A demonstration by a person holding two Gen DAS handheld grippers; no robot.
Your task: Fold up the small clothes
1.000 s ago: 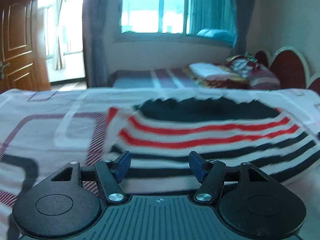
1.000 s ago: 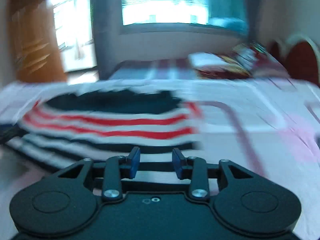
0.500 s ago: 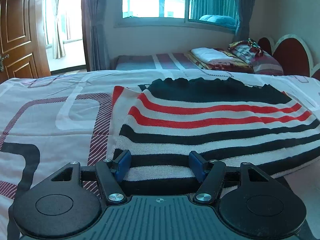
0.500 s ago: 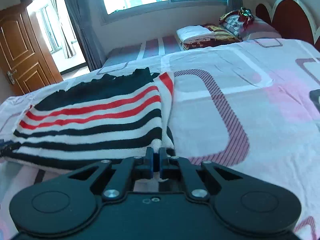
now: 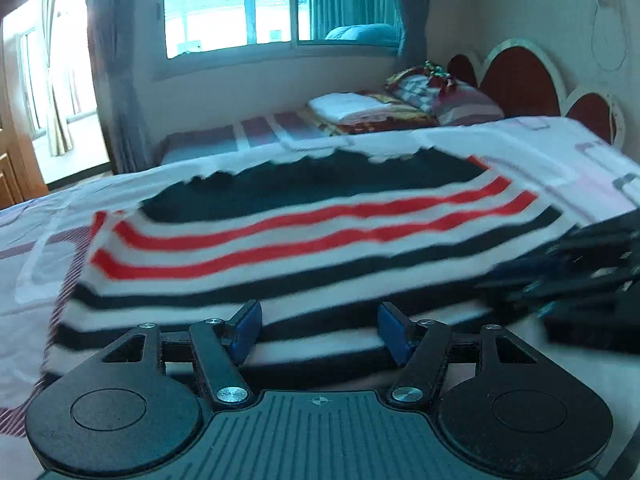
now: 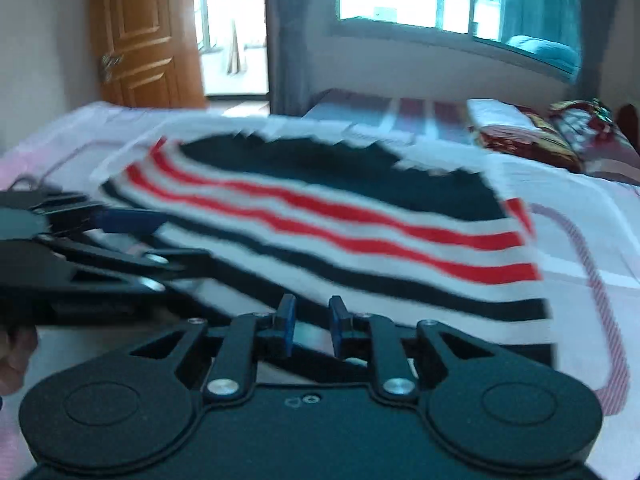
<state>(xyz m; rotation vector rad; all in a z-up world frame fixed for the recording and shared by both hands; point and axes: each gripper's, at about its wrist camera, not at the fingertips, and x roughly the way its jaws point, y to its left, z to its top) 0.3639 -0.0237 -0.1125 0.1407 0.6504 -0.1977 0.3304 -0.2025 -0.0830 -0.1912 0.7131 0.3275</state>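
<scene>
Striped sweater (image 5: 304, 240) (blurred) lies on bed (image 5: 48, 240), second bed (image 5: 248, 132) behind.

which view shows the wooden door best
The right wrist view. There the wooden door stands in the upper left with its panels and handle visible, though blurred. The left wrist view catches only a thin strip of the door at the far left edge, cut off by the frame.
</scene>
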